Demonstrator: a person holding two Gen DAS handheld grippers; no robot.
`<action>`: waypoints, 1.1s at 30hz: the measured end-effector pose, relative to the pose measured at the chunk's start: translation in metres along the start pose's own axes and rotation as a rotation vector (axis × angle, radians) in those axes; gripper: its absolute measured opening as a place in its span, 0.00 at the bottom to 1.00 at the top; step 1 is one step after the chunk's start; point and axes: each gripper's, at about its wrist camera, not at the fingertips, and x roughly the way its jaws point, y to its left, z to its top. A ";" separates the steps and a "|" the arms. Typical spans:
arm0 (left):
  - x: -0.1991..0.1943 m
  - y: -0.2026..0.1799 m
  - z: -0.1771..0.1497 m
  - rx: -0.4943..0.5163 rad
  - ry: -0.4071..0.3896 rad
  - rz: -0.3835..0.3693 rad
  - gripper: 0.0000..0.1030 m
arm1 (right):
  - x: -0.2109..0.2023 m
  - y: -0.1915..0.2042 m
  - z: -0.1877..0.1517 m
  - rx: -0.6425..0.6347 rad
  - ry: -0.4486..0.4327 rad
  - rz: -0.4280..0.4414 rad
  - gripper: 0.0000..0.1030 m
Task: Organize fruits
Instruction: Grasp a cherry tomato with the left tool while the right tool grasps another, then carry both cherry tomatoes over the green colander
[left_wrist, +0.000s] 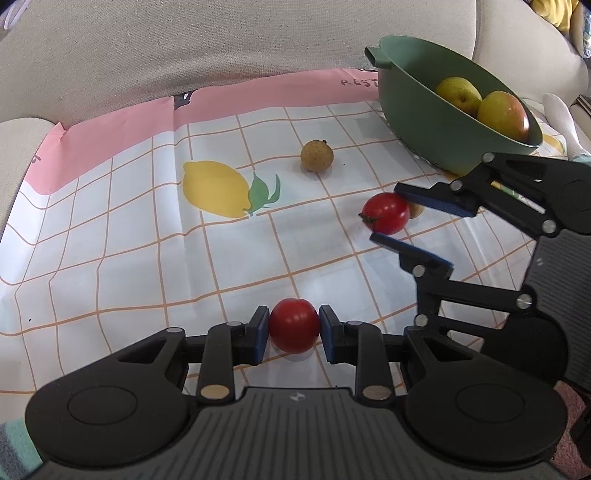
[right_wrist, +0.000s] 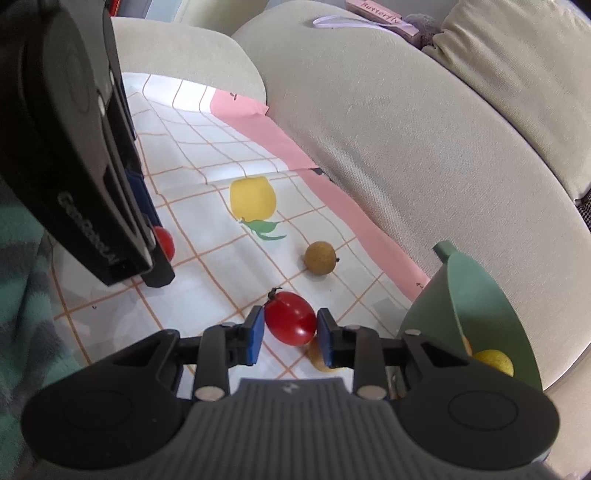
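Observation:
My left gripper (left_wrist: 294, 328) is shut on a round red cherry tomato (left_wrist: 293, 325) low over the checked cloth (left_wrist: 129, 258). My right gripper (right_wrist: 290, 328) has its pads against both sides of a second, oblong red tomato (right_wrist: 290, 322) with a stem; it also shows in the left wrist view (left_wrist: 386, 213) between the right fingers (left_wrist: 436, 201). A brown longan (left_wrist: 316, 156) lies loose on the cloth, also in the right wrist view (right_wrist: 320, 257). Another small tan fruit (right_wrist: 317, 356) is half hidden under the right fingers. A green bowl (left_wrist: 417, 110) holds two yellow pears (left_wrist: 458, 94).
The cloth lies on a beige sofa seat, with the backrest (left_wrist: 221, 48) right behind it. A printed lemon (left_wrist: 214, 192) is part of the cloth. The bowl (right_wrist: 476, 295) stands at the cloth's right end. A teal blanket (right_wrist: 22, 295) lies at the left.

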 end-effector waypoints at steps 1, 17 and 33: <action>0.000 0.000 0.000 -0.001 -0.001 0.000 0.31 | -0.002 -0.001 0.000 0.004 -0.004 -0.002 0.26; -0.021 -0.002 0.006 -0.041 -0.064 0.011 0.31 | -0.034 -0.042 0.003 0.279 -0.057 0.030 0.26; -0.070 -0.044 0.049 0.015 -0.181 -0.021 0.31 | -0.079 -0.089 -0.005 0.513 -0.158 -0.032 0.26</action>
